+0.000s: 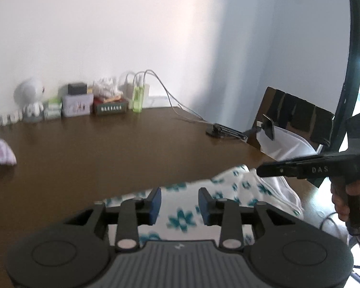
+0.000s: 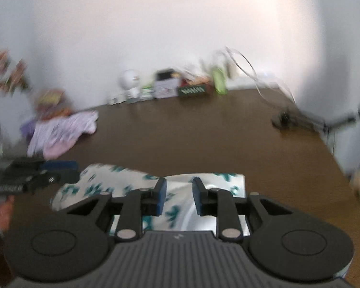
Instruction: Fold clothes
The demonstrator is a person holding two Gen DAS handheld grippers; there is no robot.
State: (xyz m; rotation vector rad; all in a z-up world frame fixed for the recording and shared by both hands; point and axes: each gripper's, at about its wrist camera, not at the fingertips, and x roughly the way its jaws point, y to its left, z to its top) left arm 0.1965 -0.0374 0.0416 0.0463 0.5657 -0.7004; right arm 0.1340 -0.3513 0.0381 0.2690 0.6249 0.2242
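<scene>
White garment with teal flower print (image 2: 112, 187) lies at near tabletop (image 2: 204, 139) edge. Left tongs (image 1: 179, 202) and right tongs (image 2: 178, 195) both spread over it, pads clear of cloth. "DAS" reads on right tool's side. Pink-purple clothes (image 2: 60, 134) far left.

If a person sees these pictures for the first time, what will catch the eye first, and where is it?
First comes the white garment with teal flower print, lying on the near part of the dark brown wooden table, right under both black grippers. Next is the crumpled pink and lilac clothing at the table's left side. Then the blurred row of small boxes and a white round figurine along the white wall.
</scene>
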